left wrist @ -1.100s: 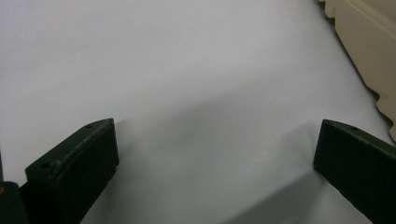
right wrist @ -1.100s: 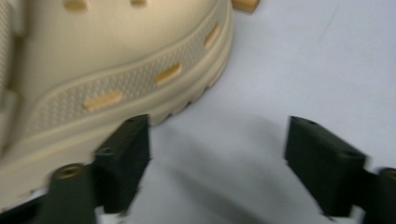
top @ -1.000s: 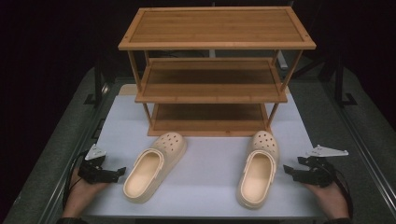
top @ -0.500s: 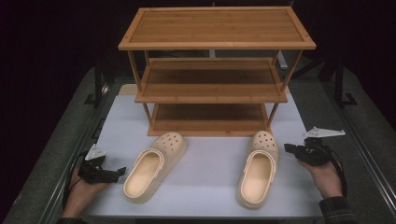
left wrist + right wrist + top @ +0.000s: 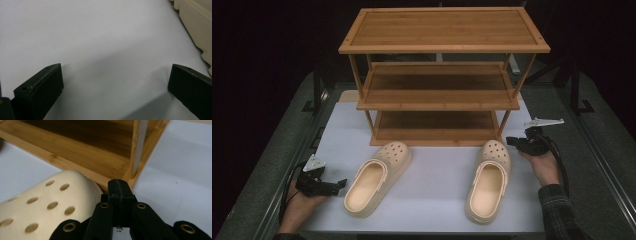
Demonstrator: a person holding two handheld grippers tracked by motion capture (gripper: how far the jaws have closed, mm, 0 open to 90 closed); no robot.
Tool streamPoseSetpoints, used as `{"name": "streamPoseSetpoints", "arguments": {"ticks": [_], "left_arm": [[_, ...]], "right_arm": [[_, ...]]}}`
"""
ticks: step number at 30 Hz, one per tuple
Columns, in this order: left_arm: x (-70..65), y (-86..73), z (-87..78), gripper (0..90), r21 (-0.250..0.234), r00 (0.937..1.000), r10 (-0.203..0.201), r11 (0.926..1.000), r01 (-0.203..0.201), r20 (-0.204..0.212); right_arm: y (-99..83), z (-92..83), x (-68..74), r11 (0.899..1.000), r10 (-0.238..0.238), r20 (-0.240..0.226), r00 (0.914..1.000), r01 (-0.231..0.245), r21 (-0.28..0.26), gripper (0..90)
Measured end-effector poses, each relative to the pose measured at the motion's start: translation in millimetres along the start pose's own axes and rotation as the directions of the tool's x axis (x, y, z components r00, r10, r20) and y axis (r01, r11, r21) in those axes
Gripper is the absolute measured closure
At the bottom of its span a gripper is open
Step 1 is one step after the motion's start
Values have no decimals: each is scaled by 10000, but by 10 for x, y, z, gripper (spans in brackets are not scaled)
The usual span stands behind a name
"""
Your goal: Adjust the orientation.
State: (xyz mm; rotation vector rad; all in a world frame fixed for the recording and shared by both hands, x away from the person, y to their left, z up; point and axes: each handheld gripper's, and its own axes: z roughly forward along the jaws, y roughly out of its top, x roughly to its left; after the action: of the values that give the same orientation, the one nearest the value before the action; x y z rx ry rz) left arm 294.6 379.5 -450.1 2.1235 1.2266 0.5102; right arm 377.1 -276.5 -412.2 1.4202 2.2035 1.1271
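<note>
Beside rack (image 5: 439, 100) | right clog (image 5: 488, 180) by clenched right tongs (image 5: 510, 141) | left tongs (image 5: 341, 184) released

My left gripper view cuts the shoe (image 5: 197, 22) down to a scalloped strip of sole at the right edge. In my right gripper view, my own closed jaws cover the near side of the other shoe (image 5: 42, 205), and the rack (image 5: 82, 150) runs off the top.
</note>
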Motion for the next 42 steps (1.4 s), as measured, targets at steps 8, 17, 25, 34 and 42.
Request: {"name": "streamPoseSetpoints", "arguments": {"ticks": [8,17,25,34,42], "left_arm": [[0,0,0,0,-1,10000,-3,10000,3,1],[0,-1,0,0,-4,10000,-3,10000,3,1],[0,-1,0,0,-6,10000,1,10000,-1,-5],[-1,-2,1,0,-39,10000,-6,10000,6,-5],[-1,-2,2,0,-40,10000,-4,10000,4,-6]], "right_arm": [[59,227,-23,9996,-291,-733,9969,294,19,900],[37,218,47,9989,-378,-1130,9929,409,247,900],[25,172,228,9949,-866,-1305,9876,926,404,900],[-171,-208,188,9953,-955,-1113,9892,927,-296,900],[-494,-502,202,9942,-1027,-1411,9847,970,-465,900]]}}
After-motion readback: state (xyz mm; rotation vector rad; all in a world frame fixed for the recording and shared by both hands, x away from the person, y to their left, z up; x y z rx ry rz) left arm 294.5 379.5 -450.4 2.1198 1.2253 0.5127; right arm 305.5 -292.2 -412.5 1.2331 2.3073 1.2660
